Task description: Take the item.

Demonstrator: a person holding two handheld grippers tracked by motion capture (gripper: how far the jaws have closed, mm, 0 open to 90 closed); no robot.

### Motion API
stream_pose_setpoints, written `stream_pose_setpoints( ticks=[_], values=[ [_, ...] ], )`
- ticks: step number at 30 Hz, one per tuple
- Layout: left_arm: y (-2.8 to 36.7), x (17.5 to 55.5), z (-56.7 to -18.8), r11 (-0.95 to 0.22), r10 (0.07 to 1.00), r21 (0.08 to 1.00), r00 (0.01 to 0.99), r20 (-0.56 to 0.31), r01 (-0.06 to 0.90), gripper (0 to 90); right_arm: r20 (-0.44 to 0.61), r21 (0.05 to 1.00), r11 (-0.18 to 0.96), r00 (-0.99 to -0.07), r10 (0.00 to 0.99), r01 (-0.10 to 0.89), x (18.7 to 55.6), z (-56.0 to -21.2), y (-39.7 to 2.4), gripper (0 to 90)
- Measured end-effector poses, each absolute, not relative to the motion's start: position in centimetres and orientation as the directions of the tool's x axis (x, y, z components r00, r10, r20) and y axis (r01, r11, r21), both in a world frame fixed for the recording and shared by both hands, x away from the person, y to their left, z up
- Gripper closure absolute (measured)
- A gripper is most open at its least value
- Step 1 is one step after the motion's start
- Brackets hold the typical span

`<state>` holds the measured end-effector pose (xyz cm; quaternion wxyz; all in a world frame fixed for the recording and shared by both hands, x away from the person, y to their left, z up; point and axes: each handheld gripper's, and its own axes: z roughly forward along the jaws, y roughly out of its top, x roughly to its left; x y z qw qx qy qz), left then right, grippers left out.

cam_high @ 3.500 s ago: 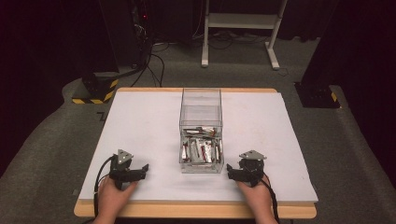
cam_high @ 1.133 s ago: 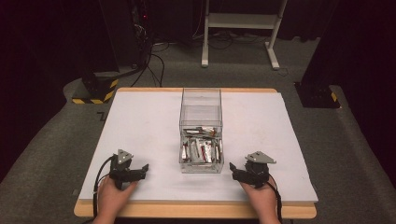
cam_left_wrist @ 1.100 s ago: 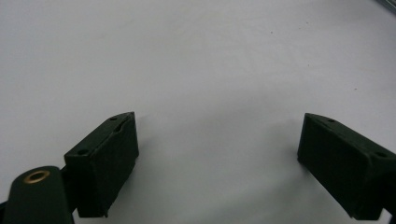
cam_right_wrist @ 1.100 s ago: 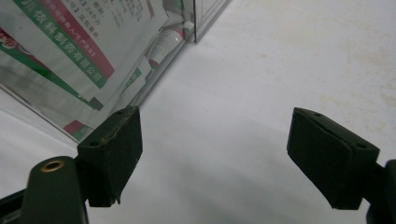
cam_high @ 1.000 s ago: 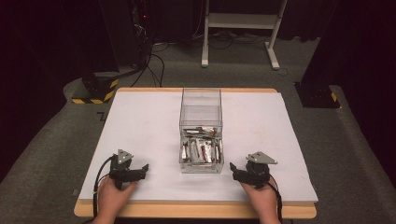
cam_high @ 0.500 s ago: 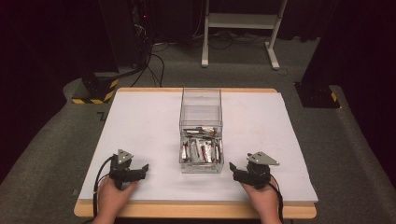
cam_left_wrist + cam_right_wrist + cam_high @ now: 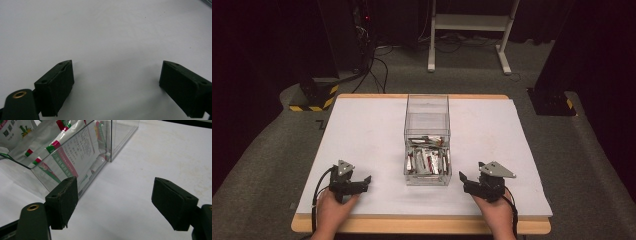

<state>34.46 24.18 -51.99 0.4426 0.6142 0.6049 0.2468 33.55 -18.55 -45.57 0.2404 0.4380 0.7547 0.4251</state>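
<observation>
A clear plastic box (image 7: 427, 117) stands in the middle of the white table, with several red, white and green snack packets (image 7: 427, 161) in its near half. My left gripper (image 7: 366, 180) rests on the table to the box's left, jaws open over bare white surface (image 7: 117, 82). My right gripper (image 7: 462, 178) rests to the box's right, open, pointing at the box. In the right gripper view the box wall (image 7: 82, 157) lies just beyond the left jaw, packets (image 7: 67, 155) behind it. Its jaws have just been closing a little, with nothing between them (image 7: 115, 202).
The table top (image 7: 362, 130) is white with a wooden front edge (image 7: 422, 226). Beyond its far side lie a grey floor, cables, a yellow-black striped base (image 7: 312, 97) and a white stand (image 7: 469, 30).
Since the earliest frame the right gripper has shifted slightly to the right. The left gripper and the box have stayed put.
</observation>
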Motion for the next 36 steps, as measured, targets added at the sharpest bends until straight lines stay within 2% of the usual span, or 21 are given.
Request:
stream_pose_setpoints(
  ticks=[21, 36],
  values=[
    [24.2, 34.5, -52.0, 0.123, 0.962, 0.842, 0.147, -0.232, 0.525, 12.4, -0.020, 0.880, 0.276, -0.551, 0.834, 0.387, 32.9, -43.3, -16.0, 21.0],
    [24.2, 34.5, -52.0, 0.125, 0.961, 0.842, 0.146, -0.233, 0.524, 12.4, -0.006, 0.882, 0.279, -0.583, 0.813, 0.380, 33.5, -41.9, -14.2, 21.4]
  ],
)
